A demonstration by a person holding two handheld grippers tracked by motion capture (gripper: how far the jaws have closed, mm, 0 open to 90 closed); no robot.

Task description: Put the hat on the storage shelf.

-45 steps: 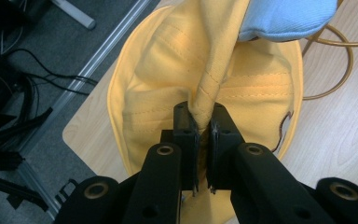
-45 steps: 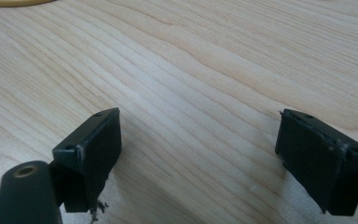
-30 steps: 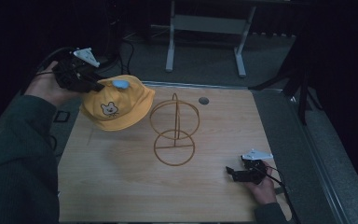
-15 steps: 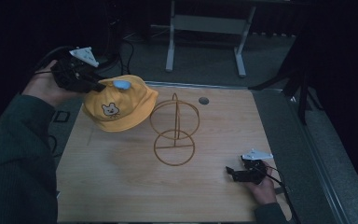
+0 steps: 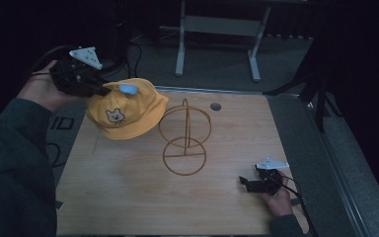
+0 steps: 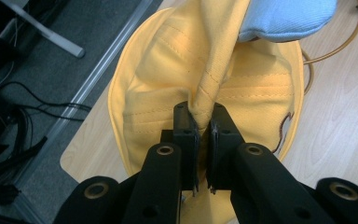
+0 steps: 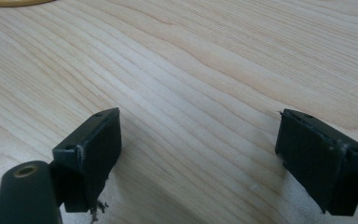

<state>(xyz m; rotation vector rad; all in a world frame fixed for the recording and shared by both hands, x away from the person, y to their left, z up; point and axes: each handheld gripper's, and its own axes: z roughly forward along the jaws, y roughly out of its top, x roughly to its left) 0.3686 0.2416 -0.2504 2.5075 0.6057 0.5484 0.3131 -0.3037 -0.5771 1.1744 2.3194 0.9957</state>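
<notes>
the yellow hat [image 5: 124, 111] hangs over the table's [image 5: 227, 207] far left corner, a fold of its cloth pinched tight in the left gripper [image 6: 204, 133], so this looks like the carry step. next it likely needs lifting over the wire stand [image 5: 184, 140] just beside it. right gripper [image 7: 198, 158] rests wide, holding nothing, well apart.

Wire stand [image 5: 184, 139] upright mid-tabletop [image 5: 128, 197]; small round hole [image 5: 215, 106] near far edge; metal frame [image 5: 217, 29] on floor beyond.
</notes>
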